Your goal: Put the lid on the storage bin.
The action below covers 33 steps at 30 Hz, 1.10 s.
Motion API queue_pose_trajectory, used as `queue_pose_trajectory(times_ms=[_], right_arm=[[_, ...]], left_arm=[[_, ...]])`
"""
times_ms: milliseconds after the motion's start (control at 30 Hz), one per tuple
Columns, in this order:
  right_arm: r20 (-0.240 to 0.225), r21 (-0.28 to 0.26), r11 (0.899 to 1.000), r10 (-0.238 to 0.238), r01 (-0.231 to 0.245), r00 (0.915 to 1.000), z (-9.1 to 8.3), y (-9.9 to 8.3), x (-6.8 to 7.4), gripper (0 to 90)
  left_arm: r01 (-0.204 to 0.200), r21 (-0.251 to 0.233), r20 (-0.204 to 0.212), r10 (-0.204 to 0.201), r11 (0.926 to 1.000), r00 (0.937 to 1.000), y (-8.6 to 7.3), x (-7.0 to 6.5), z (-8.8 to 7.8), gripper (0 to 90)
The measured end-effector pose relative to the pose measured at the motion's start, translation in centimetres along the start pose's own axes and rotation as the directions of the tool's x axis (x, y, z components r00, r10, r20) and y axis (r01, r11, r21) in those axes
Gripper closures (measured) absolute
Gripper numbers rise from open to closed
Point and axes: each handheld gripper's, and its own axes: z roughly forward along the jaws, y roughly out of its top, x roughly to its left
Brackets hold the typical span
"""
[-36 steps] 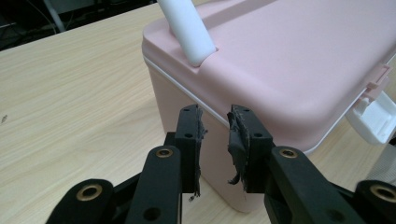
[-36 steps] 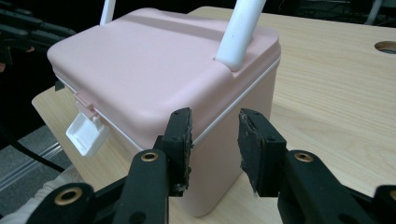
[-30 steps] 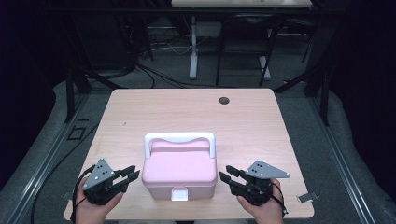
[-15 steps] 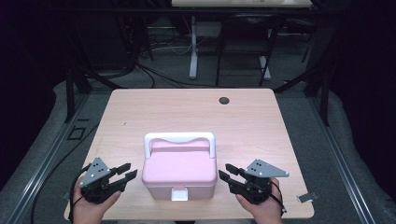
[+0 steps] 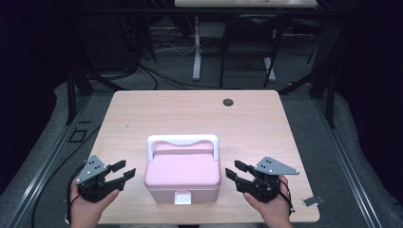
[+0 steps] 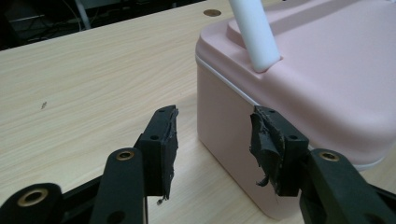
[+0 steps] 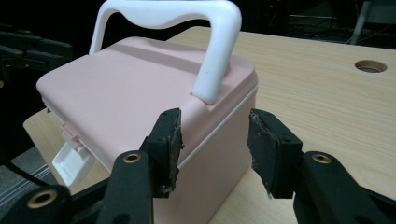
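**Pink box between two parted grippers**

The pink box (image 5: 183,173) sits on the table (image 5: 190,114), its base partly hidden behind both sets of jaws. The left gripper (image 5: 122,171) and right gripper (image 5: 233,170) have just been opening; nothing is gripped. The right gripper view shows the white latch (image 7: 70,161); the white handle (image 6: 254,32) is cropped in the left gripper view.

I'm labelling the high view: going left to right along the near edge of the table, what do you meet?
left gripper → pink box → right gripper → small grey piece at the table's right corner.
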Motion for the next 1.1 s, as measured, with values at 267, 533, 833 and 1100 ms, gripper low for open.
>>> queue_pose_trajectory(times_ms=[267,533,833,1100], right_arm=[[0.006,-0.015,0.999,0.039,-0.039,0.9992,0.2,0.8,-1.0,50.7],[0.083,-0.01,1.0,0.011,-0.01,0.9965,1.4,1.6,-1.8,46.7],[0.169,-0.008,0.997,0.076,-0.076,0.9827,2.2,2.8,-4.9,45.1],[0.23,-0.021,0.994,0.109,-0.107,0.9672,2.7,1.4,-6.9,45.1]], left_arm=[[0.023,-0.023,-0.041,-0.023,0.9995,0.9989,0.9,1.1,0.2,47.5],[0.054,-0.046,-0.074,-0.057,0.9975,0.9956,2.8,2.9,1.1,47.4],[0.116,-0.046,-0.114,-0.12,0.9922,0.9862,3.2,5.4,2.1,47.9],[0.162,-0.036,-0.115,-0.165,0.9862,0.9796,1.1,7.1,3.0,48.0]])
